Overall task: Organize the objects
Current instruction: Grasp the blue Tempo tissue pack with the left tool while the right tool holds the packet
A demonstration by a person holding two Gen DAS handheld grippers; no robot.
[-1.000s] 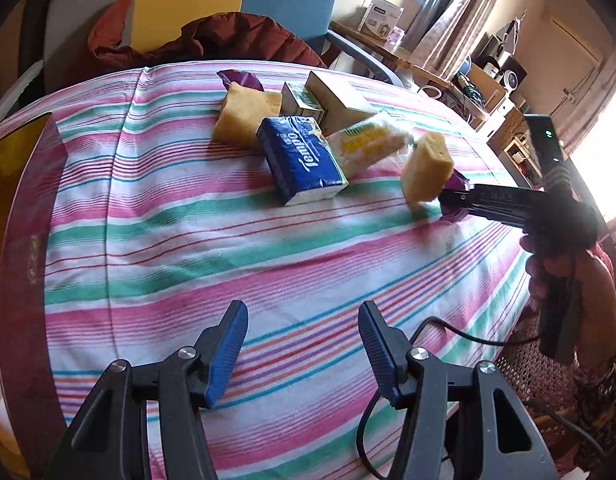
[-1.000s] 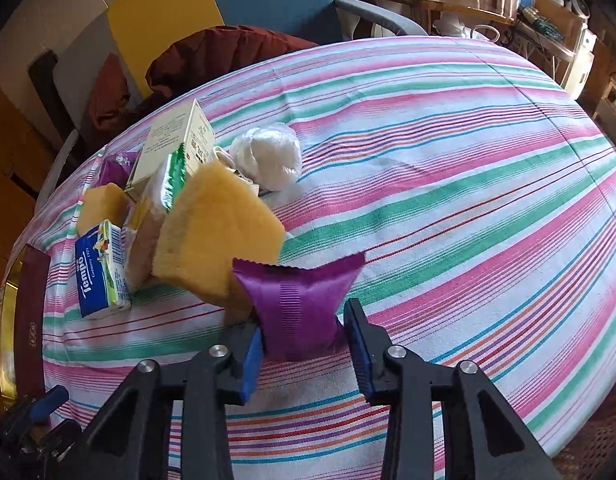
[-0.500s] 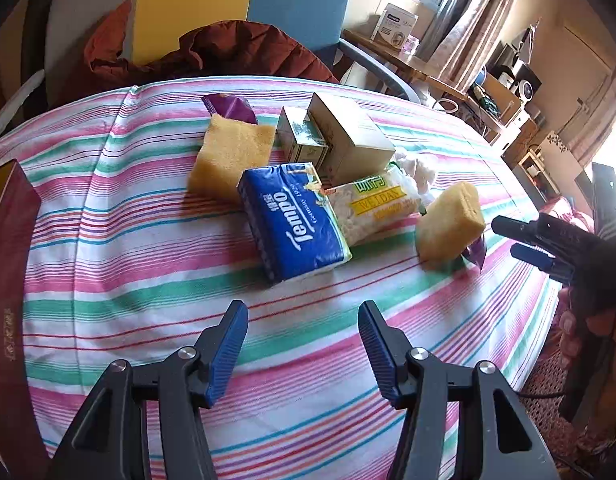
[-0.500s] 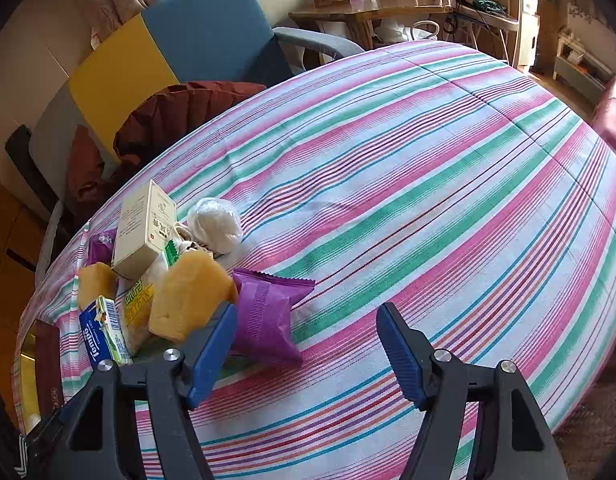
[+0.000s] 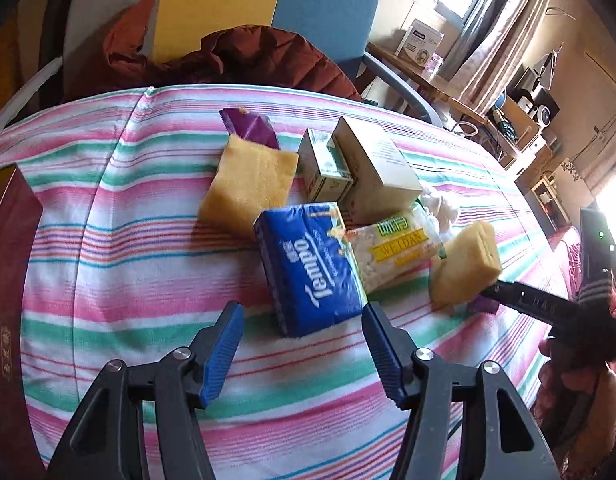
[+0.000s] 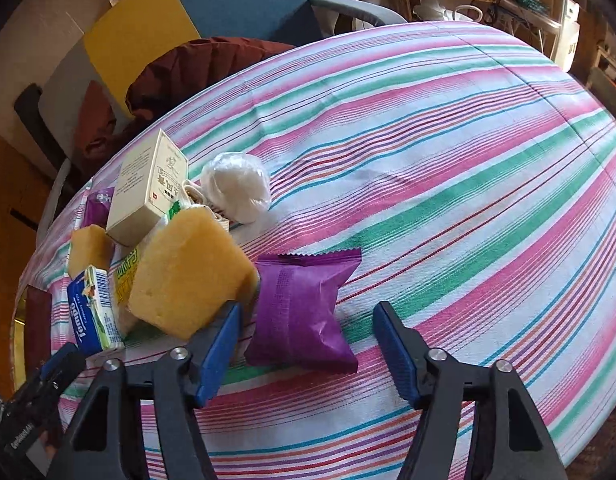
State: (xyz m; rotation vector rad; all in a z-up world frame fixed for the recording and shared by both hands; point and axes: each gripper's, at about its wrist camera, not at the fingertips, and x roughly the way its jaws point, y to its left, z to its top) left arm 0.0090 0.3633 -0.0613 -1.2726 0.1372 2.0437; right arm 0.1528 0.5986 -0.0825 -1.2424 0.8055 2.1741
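A cluster of objects lies on the striped tablecloth (image 5: 120, 272). My left gripper (image 5: 300, 348) is open just in front of a blue Tempo tissue pack (image 5: 308, 268). Behind the pack are a yellow sponge (image 5: 250, 184), a purple packet (image 5: 250, 126), two boxes (image 5: 371, 168), a yellow-green snack bag (image 5: 391, 250) and a second sponge (image 5: 467, 262). My right gripper (image 6: 306, 352) is open around a purple snack packet (image 6: 302, 312) lying flat on the cloth, beside the second sponge (image 6: 188, 276). The tissue pack (image 6: 94, 314) shows at its left.
A white crumpled bag (image 6: 238, 186) lies behind the cream box (image 6: 146, 188). A chair with a dark red jacket (image 5: 244, 60) stands at the table's far edge. A dark red panel (image 5: 8, 280) lies at the left. Shelves and a side table (image 5: 447, 80) stand beyond.
My right gripper set down and released the purple packet, pulled back, then moved in again around it. My left gripper moved forward toward the tissue pack.
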